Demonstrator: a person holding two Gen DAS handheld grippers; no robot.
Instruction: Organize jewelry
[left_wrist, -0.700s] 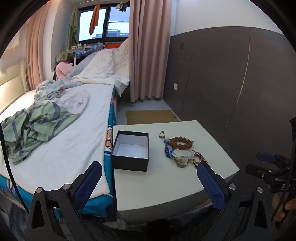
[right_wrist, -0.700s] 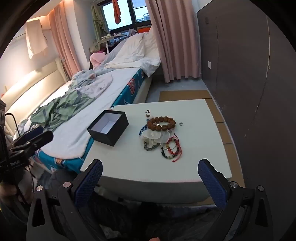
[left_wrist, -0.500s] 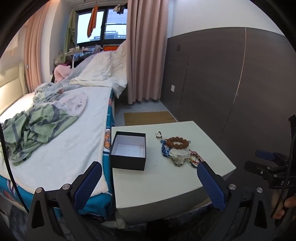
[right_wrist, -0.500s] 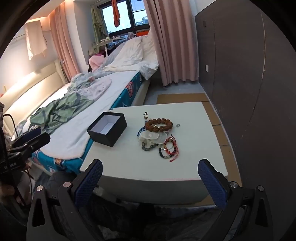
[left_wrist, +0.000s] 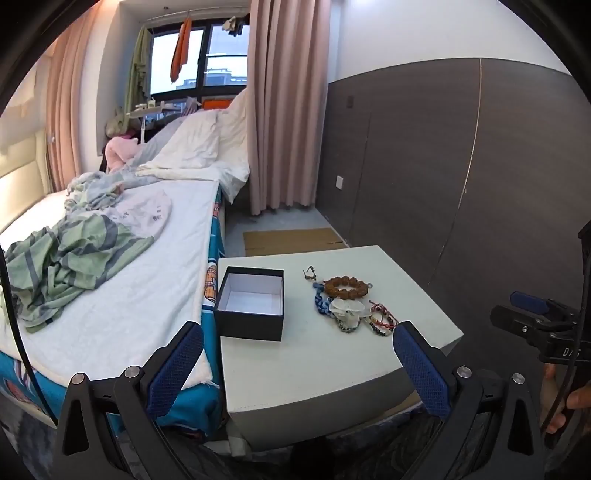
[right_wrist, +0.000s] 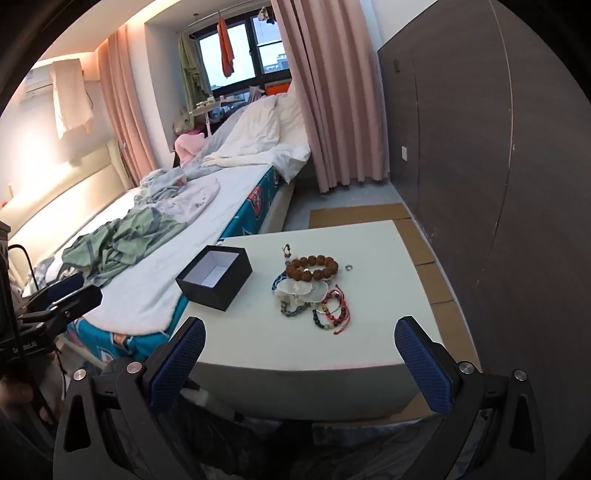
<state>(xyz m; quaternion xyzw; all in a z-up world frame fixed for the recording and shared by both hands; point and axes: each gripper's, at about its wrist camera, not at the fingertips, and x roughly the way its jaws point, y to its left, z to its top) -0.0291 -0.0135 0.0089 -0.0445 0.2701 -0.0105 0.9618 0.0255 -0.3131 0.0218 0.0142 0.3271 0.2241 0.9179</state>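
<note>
An open black box (left_wrist: 251, 304) (right_wrist: 215, 277) with a white inside sits on the left part of a white table (left_wrist: 325, 369) (right_wrist: 332, 350). Right of it lies a heap of jewelry: a brown bead bracelet (left_wrist: 346, 287) (right_wrist: 312, 267), a white shell piece (left_wrist: 346, 308) (right_wrist: 301, 288), a blue chain (left_wrist: 320, 303), red and dark bead bracelets (left_wrist: 382, 322) (right_wrist: 332, 308), a small ring (right_wrist: 348, 266) and a small charm (left_wrist: 309, 273) (right_wrist: 287, 250). My left gripper (left_wrist: 295, 363) and right gripper (right_wrist: 301, 363) both hang open and empty before the table's near edge, short of the jewelry.
A bed (left_wrist: 122, 295) with crumpled green and white bedding (left_wrist: 66, 258) adjoins the table's left side. A dark panelled wall (left_wrist: 461, 184) runs along the right. Pink curtains (left_wrist: 284, 110) and cardboard sheets on the floor (right_wrist: 358, 216) lie beyond the table.
Both views have drawn back a little from the table, so box and jewelry look slightly smaller and lower. The jaws stay wide and empty.
</note>
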